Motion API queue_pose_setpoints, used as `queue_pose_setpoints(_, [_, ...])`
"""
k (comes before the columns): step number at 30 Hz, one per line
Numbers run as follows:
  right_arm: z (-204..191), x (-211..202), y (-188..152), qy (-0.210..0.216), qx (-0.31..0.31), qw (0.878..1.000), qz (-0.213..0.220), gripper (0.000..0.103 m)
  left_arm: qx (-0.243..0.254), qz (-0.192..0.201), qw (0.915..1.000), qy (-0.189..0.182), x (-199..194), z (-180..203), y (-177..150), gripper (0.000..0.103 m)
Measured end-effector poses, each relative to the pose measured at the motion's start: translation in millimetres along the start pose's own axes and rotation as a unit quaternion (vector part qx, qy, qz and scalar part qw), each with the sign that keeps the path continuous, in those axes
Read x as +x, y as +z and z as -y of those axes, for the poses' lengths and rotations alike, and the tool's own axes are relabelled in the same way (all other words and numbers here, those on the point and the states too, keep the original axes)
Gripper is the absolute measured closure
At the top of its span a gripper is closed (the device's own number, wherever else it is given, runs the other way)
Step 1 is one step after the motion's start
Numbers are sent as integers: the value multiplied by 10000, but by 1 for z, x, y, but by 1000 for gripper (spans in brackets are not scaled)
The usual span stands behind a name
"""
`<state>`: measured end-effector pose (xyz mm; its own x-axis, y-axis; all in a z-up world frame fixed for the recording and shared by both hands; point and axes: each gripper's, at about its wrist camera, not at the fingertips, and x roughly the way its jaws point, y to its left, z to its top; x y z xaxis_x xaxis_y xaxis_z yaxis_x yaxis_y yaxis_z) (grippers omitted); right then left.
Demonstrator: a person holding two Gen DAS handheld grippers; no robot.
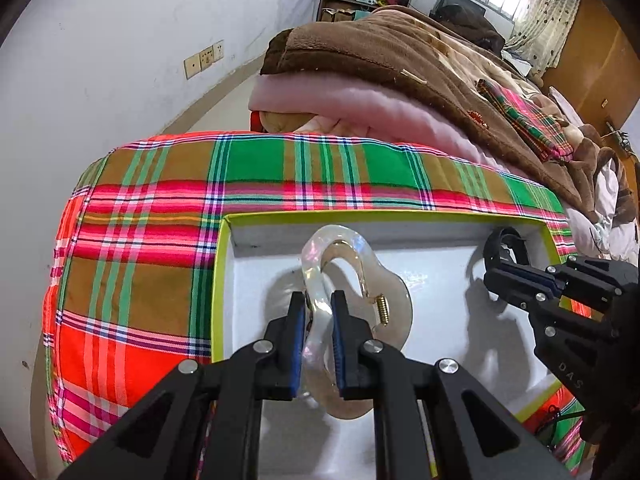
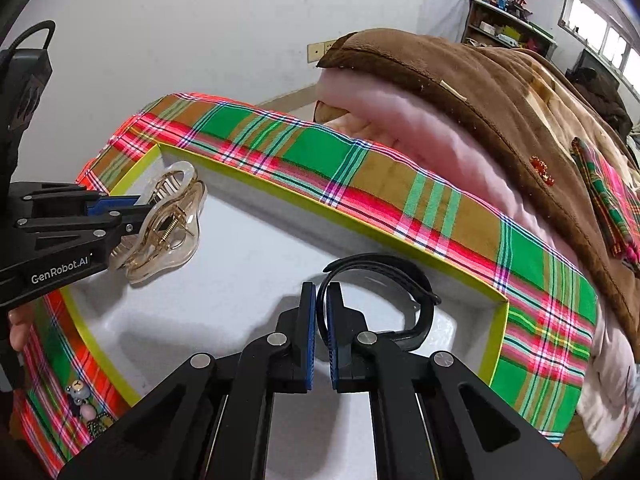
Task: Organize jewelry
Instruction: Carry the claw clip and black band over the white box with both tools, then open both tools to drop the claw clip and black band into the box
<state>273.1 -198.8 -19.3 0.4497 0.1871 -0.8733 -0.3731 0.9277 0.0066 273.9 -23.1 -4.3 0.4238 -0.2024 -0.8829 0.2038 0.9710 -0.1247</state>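
Both claws loaded over the box — hair clip and black band

Left claw (image 1: 318, 316) is clamped on a clear hair clip (image 1: 352, 264) at center frame, right claw (image 2: 319, 304) pinched shut on a black band (image 2: 400, 276), both hanging over the white, yellow-rimmed box (image 1: 222, 264) — it sits on a plaid bedcover (image 1: 140, 240), brown blanket (image 1: 380, 48) upper right.

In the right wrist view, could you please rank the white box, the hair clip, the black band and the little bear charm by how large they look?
1. White box, by far.
2. Hair clip and black band: alike, and the band is nearer, so unranked.
3. Bear charm, smallest.
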Motion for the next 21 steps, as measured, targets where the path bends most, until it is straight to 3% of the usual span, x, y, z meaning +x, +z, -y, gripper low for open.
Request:
queue_pose_setpoints(9, [-3, 1, 1, -72, -58, 10000, 8, 98, -27, -11, 10000, 19, 2, 1, 2, 89])
queue_pose_setpoints(14, [-3, -1, 2, -121, -47, 9999, 61, 92, -25, -64, 10000, 10, 4, 2, 4, 89])
queue_pose_setpoints(21, [-5, -3, 4, -111, -25, 9999, 81, 87, -93, -31, 9999, 28, 1, -1, 4, 74])
